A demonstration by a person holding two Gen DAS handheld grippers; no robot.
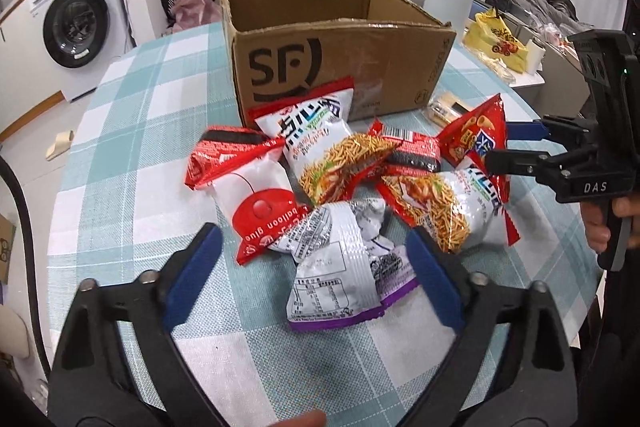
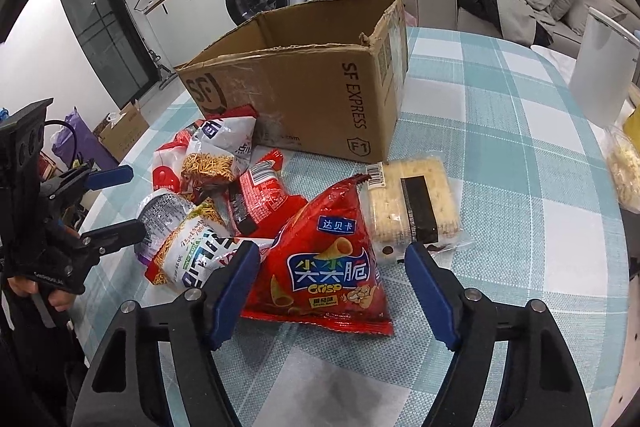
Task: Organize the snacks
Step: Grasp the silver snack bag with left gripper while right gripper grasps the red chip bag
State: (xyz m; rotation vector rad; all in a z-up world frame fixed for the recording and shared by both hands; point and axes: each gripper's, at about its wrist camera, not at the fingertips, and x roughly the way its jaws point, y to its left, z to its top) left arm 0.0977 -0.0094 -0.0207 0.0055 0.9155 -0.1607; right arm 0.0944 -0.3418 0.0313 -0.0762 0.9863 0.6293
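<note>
snacks lay heaped on the checked table in front of the open box, none visibly packed. left gripper and right gripper were both wide, holding nothing; all sorting remained.

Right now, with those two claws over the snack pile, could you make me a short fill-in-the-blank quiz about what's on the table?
1. The cardboard box bears the letters ____.
2. The red Crisp bag lies between the fingers of the ____ claw.
3. The left claw hovers over a white bag edged in ____.
4. The tablecloth pattern is ____.

Missing words: SF; right; purple; checked
</note>
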